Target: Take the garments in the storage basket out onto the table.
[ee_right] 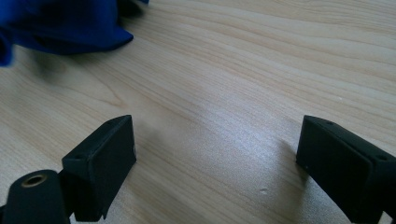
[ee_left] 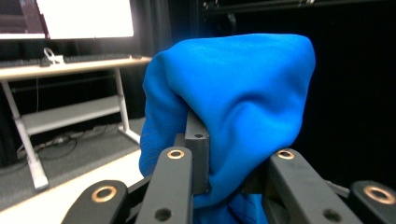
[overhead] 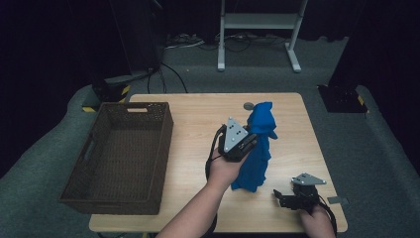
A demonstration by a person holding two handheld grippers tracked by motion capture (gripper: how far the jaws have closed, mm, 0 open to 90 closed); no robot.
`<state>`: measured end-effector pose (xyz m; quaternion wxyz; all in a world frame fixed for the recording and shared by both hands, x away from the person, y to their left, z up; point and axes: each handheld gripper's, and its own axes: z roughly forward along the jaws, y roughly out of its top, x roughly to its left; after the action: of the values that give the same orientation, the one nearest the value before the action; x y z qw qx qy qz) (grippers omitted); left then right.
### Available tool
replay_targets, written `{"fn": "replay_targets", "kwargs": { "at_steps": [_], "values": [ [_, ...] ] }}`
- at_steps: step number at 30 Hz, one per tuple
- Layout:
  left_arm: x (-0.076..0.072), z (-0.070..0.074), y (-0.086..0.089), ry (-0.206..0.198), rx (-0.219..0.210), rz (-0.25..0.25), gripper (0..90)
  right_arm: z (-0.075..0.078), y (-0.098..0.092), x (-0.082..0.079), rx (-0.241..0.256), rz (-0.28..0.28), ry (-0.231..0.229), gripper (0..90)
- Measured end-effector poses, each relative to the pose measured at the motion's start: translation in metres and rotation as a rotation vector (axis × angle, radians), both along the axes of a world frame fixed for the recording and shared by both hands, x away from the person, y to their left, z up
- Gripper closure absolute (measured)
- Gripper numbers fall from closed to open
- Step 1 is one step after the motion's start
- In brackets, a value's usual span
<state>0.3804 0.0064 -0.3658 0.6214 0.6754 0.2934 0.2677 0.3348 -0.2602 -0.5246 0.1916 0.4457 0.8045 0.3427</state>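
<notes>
A blue cloth hangs lifted over the middle of the wooden table, its lower end near the tabletop. My left gripper is shut on its upper part; in the left gripper view the blue cloth bulges over and between the jaws of my left gripper. Low near the front right corner, my right gripper is open. The right gripper view has my right gripper spread wide just above bare wood, with the cloth's hem at the upper left.
A brown wicker basket stands on the table's left side. A small grey disc lies near the far edge behind the cloth. A white desk frame stands on the floor beyond. Grey tape marks the right front corner.
</notes>
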Motion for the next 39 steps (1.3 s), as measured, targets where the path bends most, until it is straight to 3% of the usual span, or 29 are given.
{"fn": "replay_targets", "kwargs": {
  "at_steps": [11,24,32,39],
  "values": [
    [0.011,-0.038,0.022,0.09,0.021,0.055,77.4,0.0,0.0,0.0,0.001,0.0,0.0,11.5],
    [0.0,-0.086,0.054,0.196,0.084,0.123,76.4,0.0,0.0,0.0,0.001,-0.001,-0.001,11.5],
    [-0.012,-0.114,0.069,0.26,0.141,0.161,75.0,0.0,0.0,0.0,0.002,-0.001,-0.001,11.5],
    [-0.02,-0.129,0.074,0.315,0.23,0.194,72.2,0.0,0.0,0.0,0.001,-0.001,-0.001,11.5]
  ]
}}
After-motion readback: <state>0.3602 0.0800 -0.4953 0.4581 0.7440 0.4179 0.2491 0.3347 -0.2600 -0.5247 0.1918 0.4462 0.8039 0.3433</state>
